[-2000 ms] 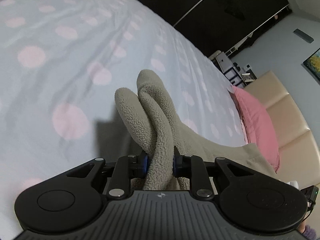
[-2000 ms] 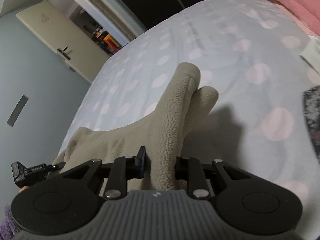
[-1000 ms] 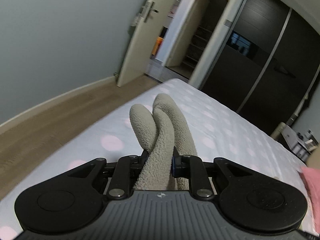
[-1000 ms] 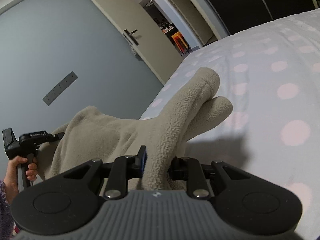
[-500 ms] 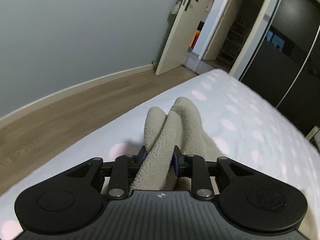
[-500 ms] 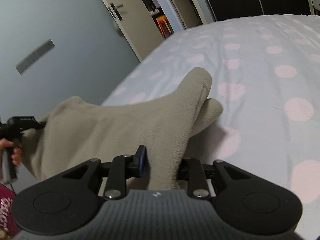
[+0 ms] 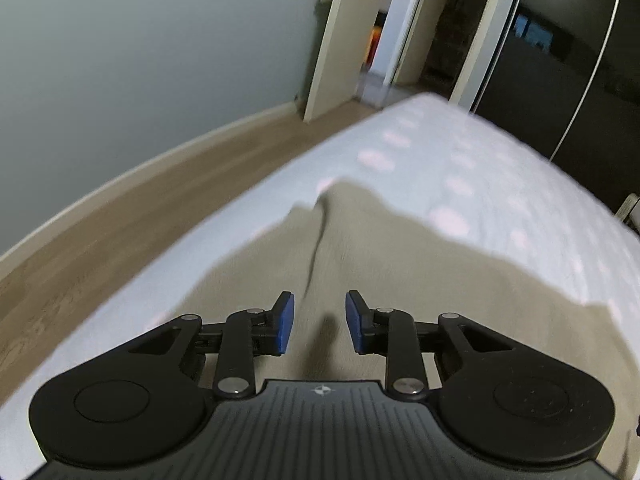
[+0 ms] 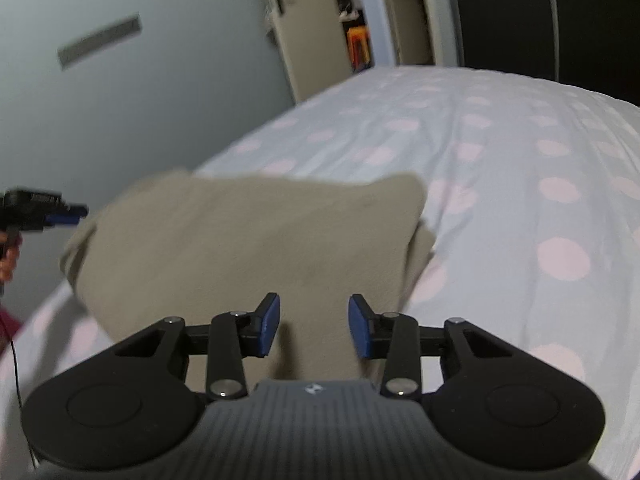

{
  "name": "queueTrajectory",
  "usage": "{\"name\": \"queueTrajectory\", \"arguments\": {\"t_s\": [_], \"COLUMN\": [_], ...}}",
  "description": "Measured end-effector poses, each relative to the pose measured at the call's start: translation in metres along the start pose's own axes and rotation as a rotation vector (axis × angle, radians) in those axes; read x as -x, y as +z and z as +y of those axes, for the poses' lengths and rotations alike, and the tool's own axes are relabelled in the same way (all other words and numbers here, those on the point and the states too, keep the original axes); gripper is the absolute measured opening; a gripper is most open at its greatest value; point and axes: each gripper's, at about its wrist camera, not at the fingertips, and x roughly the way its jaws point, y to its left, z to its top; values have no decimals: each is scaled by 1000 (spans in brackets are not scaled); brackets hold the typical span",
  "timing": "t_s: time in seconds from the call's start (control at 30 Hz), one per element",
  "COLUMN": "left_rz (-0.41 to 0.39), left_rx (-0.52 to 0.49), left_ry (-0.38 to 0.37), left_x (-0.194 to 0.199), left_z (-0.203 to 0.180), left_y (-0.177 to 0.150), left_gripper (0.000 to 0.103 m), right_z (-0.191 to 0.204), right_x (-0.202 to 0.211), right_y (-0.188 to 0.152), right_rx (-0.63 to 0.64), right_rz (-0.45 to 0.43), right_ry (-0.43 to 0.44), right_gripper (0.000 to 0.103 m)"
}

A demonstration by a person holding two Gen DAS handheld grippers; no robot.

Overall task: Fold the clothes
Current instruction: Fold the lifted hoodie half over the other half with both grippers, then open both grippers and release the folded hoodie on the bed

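A beige fleece garment (image 7: 400, 264) lies flat near the edge of the bed, folded over on itself; it also shows in the right wrist view (image 8: 248, 248). My left gripper (image 7: 319, 322) is open and empty just above the fleece. My right gripper (image 8: 314, 326) is open and empty over the garment's near right part. The left gripper's tip (image 8: 60, 210) shows at the far left of the right wrist view, beside the garment's left edge.
The bed sheet (image 8: 520, 184) is pale blue with pink dots and spreads right and far. The bed edge drops to a wooden floor (image 7: 120, 216) on the left. A grey wall, an open door (image 7: 336, 40) and dark wardrobe doors (image 7: 560, 48) stand beyond.
Both grippers carried the fleece toward the bed's edge, then opened and let go. The garment now lies flat on the bed instead of bunched in the jaws.
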Motion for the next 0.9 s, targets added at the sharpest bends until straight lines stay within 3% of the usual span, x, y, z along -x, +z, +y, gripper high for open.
{"name": "queueTrajectory", "arguments": {"t_s": [0.3, 0.4, 0.5, 0.7, 0.9], "left_rz": [104, 109, 106, 31, -35], "left_rx": [-8, 28, 1, -53, -99], "left_ry": [88, 98, 136, 144, 101], "left_x": [-27, -28, -23, 29, 119], "left_z": [6, 10, 0, -25, -72], "left_y": [-18, -23, -22, -25, -32], "left_gripper": [20, 20, 20, 20, 20], "right_z": [-4, -8, -7, -5, -1], "right_x": [-41, -50, -50, -23, 31], "right_y": [-15, -19, -17, -5, 7], "right_rx": [-19, -34, -32, -23, 14], "right_rz": [146, 171, 188, 191, 175], "right_ry": [-59, -64, -71, -49, 4], "right_gripper": [37, 37, 37, 38, 40]}}
